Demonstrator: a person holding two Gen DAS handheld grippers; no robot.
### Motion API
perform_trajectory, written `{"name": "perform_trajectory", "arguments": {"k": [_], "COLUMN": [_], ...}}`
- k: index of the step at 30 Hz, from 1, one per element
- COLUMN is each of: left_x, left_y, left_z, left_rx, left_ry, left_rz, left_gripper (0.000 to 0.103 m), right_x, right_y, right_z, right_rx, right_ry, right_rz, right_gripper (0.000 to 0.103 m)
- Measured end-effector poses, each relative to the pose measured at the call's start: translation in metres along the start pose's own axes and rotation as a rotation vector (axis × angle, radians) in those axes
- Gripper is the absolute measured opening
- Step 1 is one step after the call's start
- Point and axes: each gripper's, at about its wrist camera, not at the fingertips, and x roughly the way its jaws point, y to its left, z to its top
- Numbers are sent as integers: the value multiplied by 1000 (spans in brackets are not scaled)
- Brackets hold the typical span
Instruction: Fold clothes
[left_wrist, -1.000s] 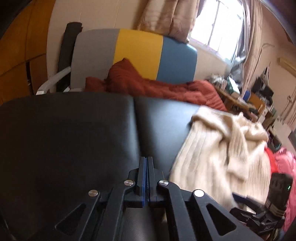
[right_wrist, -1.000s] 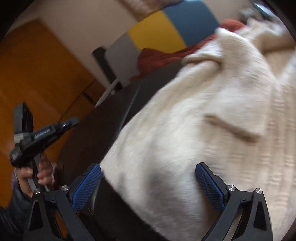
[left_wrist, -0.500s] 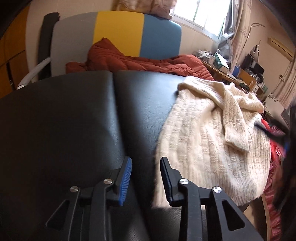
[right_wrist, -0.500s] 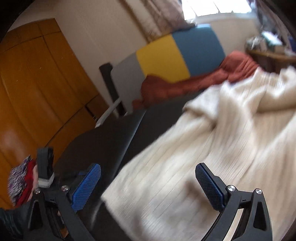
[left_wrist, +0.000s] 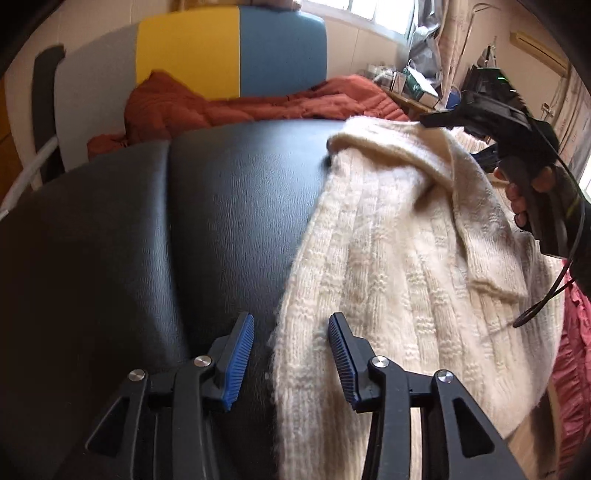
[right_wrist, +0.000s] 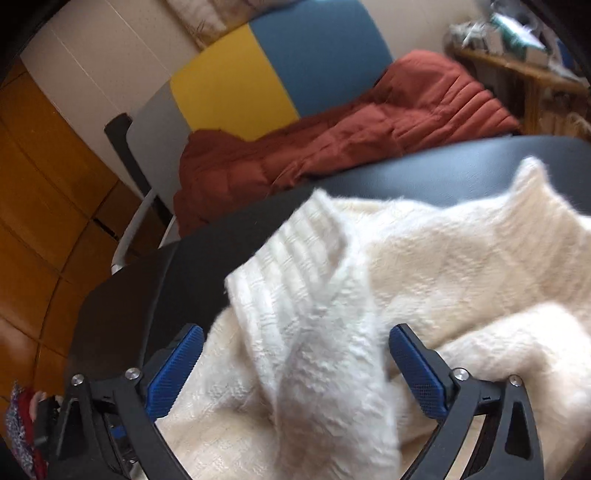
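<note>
The left hand-held gripper (left_wrist: 291, 354) hangs over the sweater's (left_wrist: 388, 266) near-left edge on the black surface (left_wrist: 184, 221) — jaws apart and opening, the fuzzy hem between them, untouched. The sweater's long axis runs away from it. Farther right, the right hand-held gripper (right_wrist: 295, 369) straddles a folded sleeve (right_wrist: 306, 314) — wide, closing, not yet pinching.

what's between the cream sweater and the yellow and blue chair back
A rumpled red quilt lies there, behind a strip of bare black table past the sweater; the right wrist view shows it best.
</note>
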Motion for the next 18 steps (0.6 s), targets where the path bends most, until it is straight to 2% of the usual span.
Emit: {"name": "perform_trajectory", "arguments": {"k": [2, 3, 5, 7, 9, 12, 16, 18], "left_x": [0, 0, -2, -4, -9, -21, -49, -63], "left_y": [-4, -6, -9, -11, -12, -9, 5, 8], "left_z": [-2, -2, -5, -8, -13, -21, -34, -40], "left_rx": [11, 11, 6, 3, -3, -38, -100, -118], "left_ry": [-16, -20, -24, -27, -37, -55, -91, -110], "left_rz": [16, 19, 9, 5, 13, 11, -16, -22], "left_gripper": [42, 39, 25, 13, 10, 8, 8, 7], "right_x": [11, 17, 23, 25, 20, 13, 4, 2], "right_y": [7, 11, 16, 20, 30, 47, 90, 125], "right_z": [-3, -5, -10, -17, -23, -32, -43, -47], "right_rx": [-34, -53, -74, -82, -74, -63, -57, -74], "right_ry": [39, 60, 77, 75, 59, 35, 11, 1], "right_rz": [-15, -35, -60, -70, -30, 35, 209, 280], "right_gripper": [65, 58, 27, 23, 16, 15, 15, 15]}}
